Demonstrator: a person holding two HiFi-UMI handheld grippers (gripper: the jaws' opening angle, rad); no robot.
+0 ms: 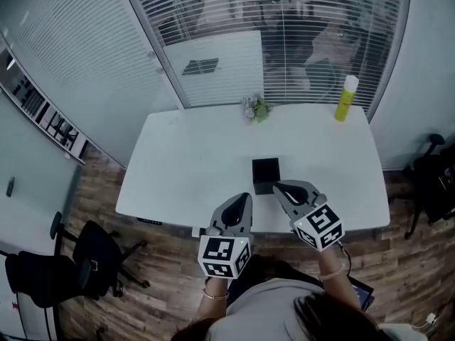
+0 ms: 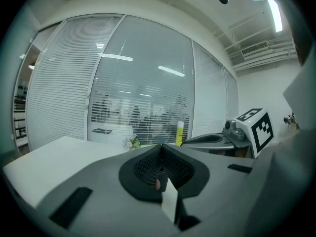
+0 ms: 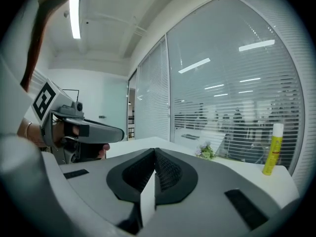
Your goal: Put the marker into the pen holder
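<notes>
office chair [image 1: 99, 251]: dark, on the wood floor, well left of the pen holder and off the table.
table [image 1: 185, 162]: white; carries the pen holder, plant and bottle.
left gripper [image 1: 245, 197]: held over the table's near edge, just near-left of the pen holder, tips pointing toward it but apart from it.
left gripper jaws: pressed together at the tips in the left gripper view [image 2: 160, 149]; a small pinkish spot sits low in the gap behind the pads, and I cannot tell what it is.
plant [image 1: 256, 109]: small and green, at the table's far edge, straight behind the pen holder and well apart from it.
pen holder [image 1: 266, 175]: black square box, upright, open top, near the table's front middle; inside too dark to read.
marker: not made out in any view, so I cannot tell where it is.
right gripper [image 1: 279, 186]: tips just beside the pen holder's near right corner; touching or not, cannot tell.
right gripper jaws: together with nothing between them in the right gripper view [image 3: 154, 152].
yellow bottle [image 1: 345, 98]: upright, white cap, at the far right of the table, well apart from the pen holder.
</notes>
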